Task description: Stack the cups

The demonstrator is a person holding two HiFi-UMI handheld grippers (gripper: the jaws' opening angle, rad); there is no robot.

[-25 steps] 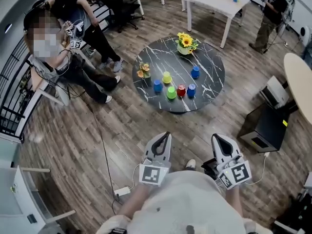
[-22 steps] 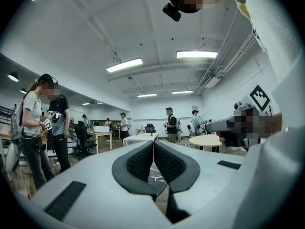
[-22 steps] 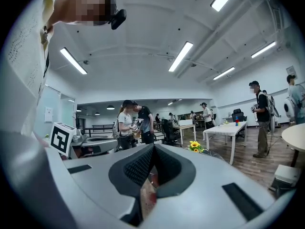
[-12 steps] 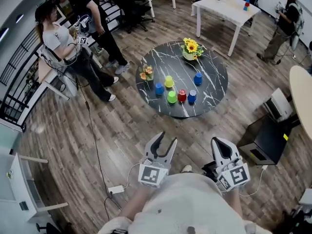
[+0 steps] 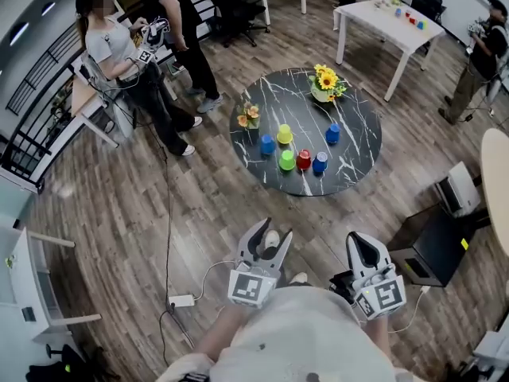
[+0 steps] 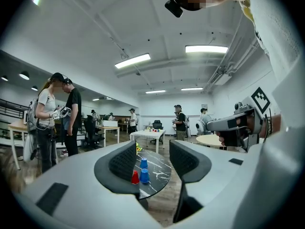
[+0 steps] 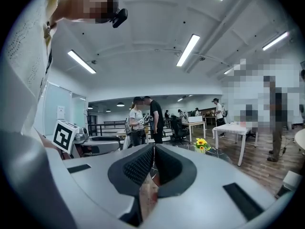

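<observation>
Six small cups stand on the round black table (image 5: 362, 146). None is stacked yet, and each one stands by itself. Three make a short row close to the near edge: the green cup (image 5: 287, 160) on the left, the red cup (image 5: 304, 159) in the middle and the front blue cup (image 5: 320, 162) on the right. Behind them stand the left blue cup (image 5: 267, 144) and, just beside it, the yellow cup (image 5: 284, 134). The right blue cup (image 5: 332, 134) stands apart, farther right. The red cup is narrower at its top.

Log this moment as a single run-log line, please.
left tool: jaws just opening, empty | right tool: shut, empty | cups: six, unstacked, on round table
</observation>
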